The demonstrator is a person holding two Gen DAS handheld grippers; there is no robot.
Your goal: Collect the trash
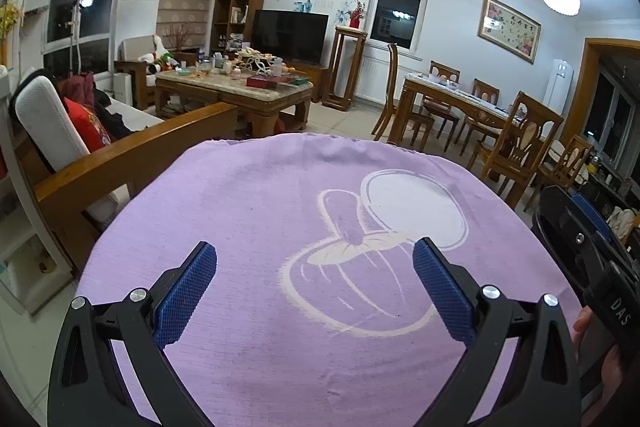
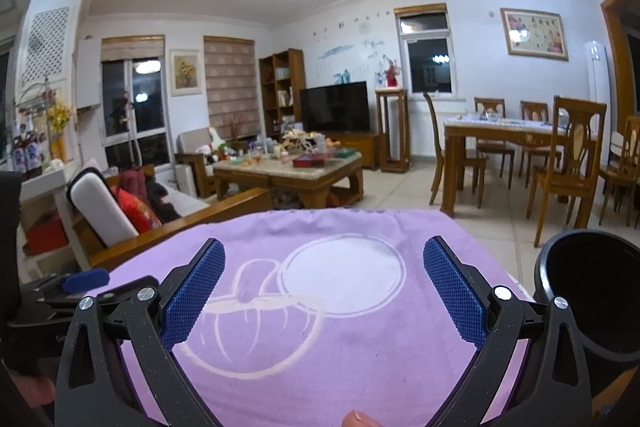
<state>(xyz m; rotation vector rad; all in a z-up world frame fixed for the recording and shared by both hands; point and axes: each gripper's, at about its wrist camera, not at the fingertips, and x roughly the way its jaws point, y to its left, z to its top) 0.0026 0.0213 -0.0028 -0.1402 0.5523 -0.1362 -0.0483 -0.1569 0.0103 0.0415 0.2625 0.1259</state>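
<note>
Living room lit, coffee table [image 1: 240, 89] cluttered far ahead, well apart from my tools. Purple cloth [image 1: 280, 227] covers the surface below both. Black bin [image 2: 592, 291] sits at its right edge. My left gripper [image 1: 314, 281] and right gripper [image 2: 323, 277] stand wide, holding nothing.

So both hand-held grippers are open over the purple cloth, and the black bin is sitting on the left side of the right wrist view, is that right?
Not quite. Both the left hand-held gripper and right hand-held gripper are open over the purple cloth, but the black bin sits on the right side of the right wrist view, not the left.
</note>
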